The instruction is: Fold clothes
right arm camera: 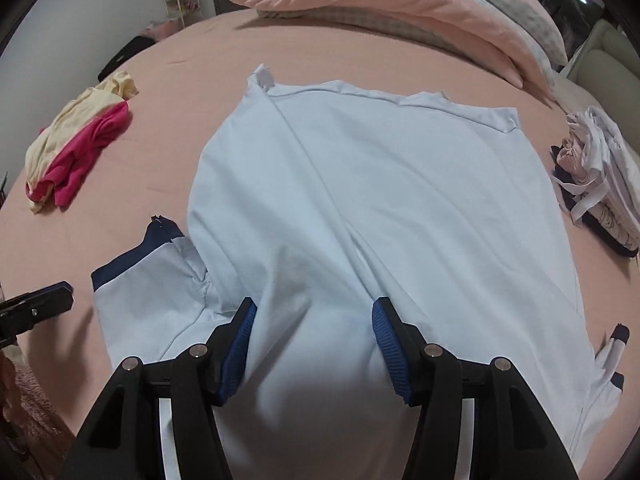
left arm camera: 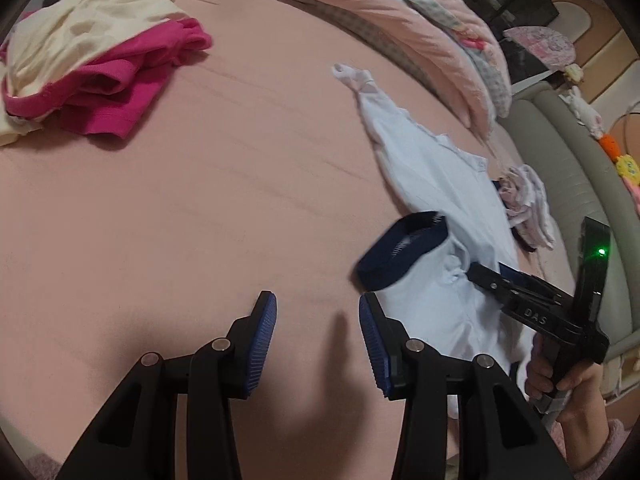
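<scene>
Here, a pale blue shirt (right arm camera: 380, 184) lay spread across a pink bed (left arm camera: 180, 208), its hem toward the rolled quilt (right arm camera: 400, 4) at the far side and a navy-cuffed sleeve (right arm camera: 148, 280) stretched out flat to the left. The right hand-held gripper (right arm camera: 314, 340) hovered over the near part of the shirt with its jaws apart, grasping nothing, the cloth passing beneath both pads. The left hand-held gripper (left arm camera: 318, 344) was likewise released, poised over bare sheet just beside that sleeve's cuff. A heap of cream and magenta clothes (left arm camera: 92, 60) sat well apart on the left of the bed, and a small stack of white and patterned garments (right arm camera: 596, 184) lay near the shirt's right edge. The shirt looked thin, light and limp, likely to sag and crease where lifted and to slide easily on the sheet; a pinch at a seam, a shoulder or the cuff would probably hold better than a grab at loose fabric. Whether any fold had been made could not be judged.
</scene>
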